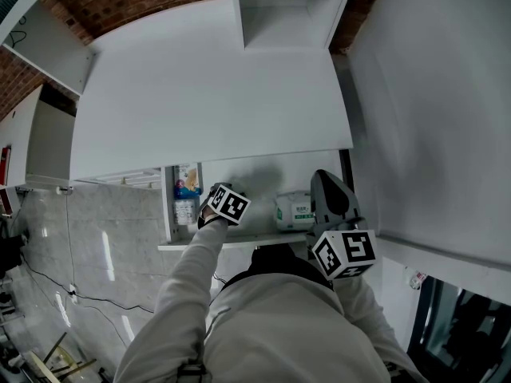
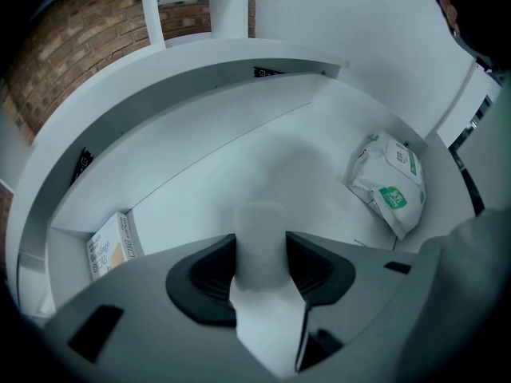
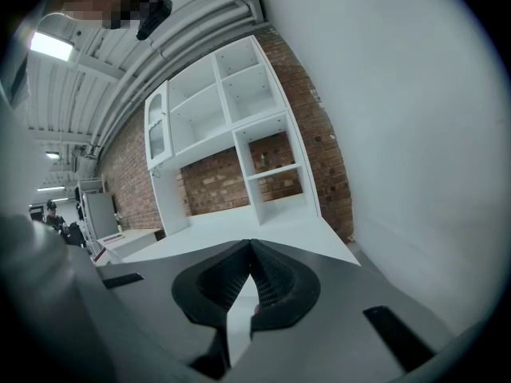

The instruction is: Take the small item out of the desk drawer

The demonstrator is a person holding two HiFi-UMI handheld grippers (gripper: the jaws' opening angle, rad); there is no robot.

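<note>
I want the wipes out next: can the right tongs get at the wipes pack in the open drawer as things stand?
Probably yes. The wipes pack lies uncovered in the drawer, beside the right tongs, which are shut and empty; they would need to tip down and open.

Under the desk's [image 1: 207, 94] near edge a drawer [image 2: 239, 134] is hanging open. Inside, a box [image 2: 108, 246] is lying at its left end, a packet [image 2: 389, 182] at its right, and a small item [image 2: 261, 220], seemingly upright, is sitting between them, within the left gripper's [image 2: 261, 250] jaws.
</note>
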